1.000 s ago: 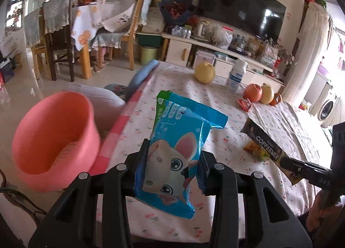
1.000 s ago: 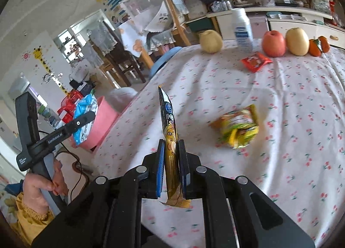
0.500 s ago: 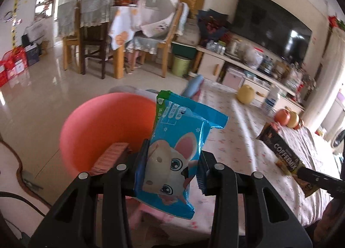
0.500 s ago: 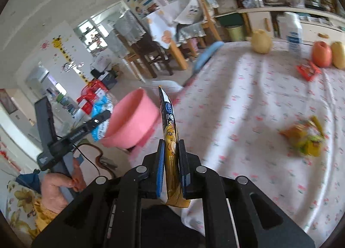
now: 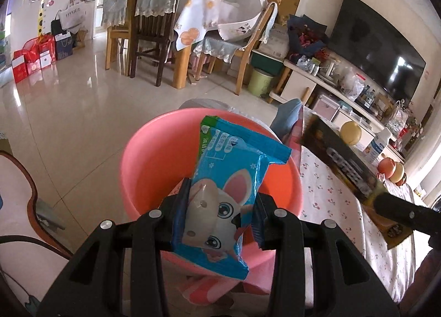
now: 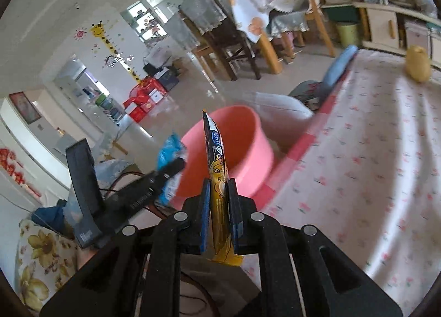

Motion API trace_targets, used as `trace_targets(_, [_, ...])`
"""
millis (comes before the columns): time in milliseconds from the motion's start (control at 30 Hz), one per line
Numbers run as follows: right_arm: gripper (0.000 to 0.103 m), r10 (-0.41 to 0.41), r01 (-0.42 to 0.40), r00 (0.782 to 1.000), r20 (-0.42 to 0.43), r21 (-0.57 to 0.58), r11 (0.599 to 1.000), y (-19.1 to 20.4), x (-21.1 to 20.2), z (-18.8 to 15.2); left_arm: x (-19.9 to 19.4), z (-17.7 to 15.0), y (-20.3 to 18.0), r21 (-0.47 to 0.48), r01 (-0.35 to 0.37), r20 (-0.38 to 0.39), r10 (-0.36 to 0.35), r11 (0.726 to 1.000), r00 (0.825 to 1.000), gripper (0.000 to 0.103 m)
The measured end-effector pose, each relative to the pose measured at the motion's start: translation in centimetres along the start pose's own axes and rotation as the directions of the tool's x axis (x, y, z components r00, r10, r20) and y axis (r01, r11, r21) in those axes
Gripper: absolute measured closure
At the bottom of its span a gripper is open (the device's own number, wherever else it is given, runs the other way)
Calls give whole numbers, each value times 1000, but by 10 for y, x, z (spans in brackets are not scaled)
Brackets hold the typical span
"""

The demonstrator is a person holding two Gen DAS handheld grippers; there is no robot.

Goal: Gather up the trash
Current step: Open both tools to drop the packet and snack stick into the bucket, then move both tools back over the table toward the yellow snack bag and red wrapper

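Since a second ago, when both tongs were over the surface (image 6: 358, 151), they have swung to the pink bin (image 5: 165, 157) — drop looks imminent. Left tongs (image 5: 217, 217) clamp one blue wrapper (image 5: 228, 179); right tongs (image 6: 219, 206) pinch one coffee sachet (image 6: 216, 157). One bin.

Just ahead of the left tongs (image 5: 219, 215) the pink bin (image 5: 154, 157) stands open, its mouth free. The blue wrapper (image 5: 228, 179) they hold hangs over it. To their right the worktop (image 5: 330, 195) edge and the right tongs' dark packet (image 5: 339, 159) crowd in. Left is open floor (image 5: 69, 112).
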State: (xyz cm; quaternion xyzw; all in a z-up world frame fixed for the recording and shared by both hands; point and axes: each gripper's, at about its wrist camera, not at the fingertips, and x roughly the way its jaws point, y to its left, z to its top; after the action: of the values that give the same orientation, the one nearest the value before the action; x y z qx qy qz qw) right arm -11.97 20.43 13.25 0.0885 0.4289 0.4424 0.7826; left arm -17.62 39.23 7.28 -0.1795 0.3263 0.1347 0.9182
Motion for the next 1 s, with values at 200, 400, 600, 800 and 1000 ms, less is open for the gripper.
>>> trace_targets(200, [86, 14, -14, 999, -31, -12, 1000, 18, 46, 24, 18, 4, 7, -17, -10, -29, 9, 1000, 1000, 62])
trace_targets(400, [27, -52, 52, 999, 15, -3, 999, 16, 61, 27, 21, 3, 10, -12, -46, -29, 46, 999, 999, 40])
trace_targets(600, [21, -152, 154, 987, 52, -43, 987, 11, 40, 5, 12, 2, 0, 27, -116, -8, 116, 993, 993, 25])
trace_targets(800, [16, -258, 268, 961, 95, -104, 958, 8, 18, -11, 1, 1, -15, 57, -153, 16, 153, 987, 988, 17])
trace_targets(1000, [14, -305, 319, 945, 120, -121, 940, 1, 3, -20, -5, -2, -36, 107, -158, 28, 156, 982, 987, 15])
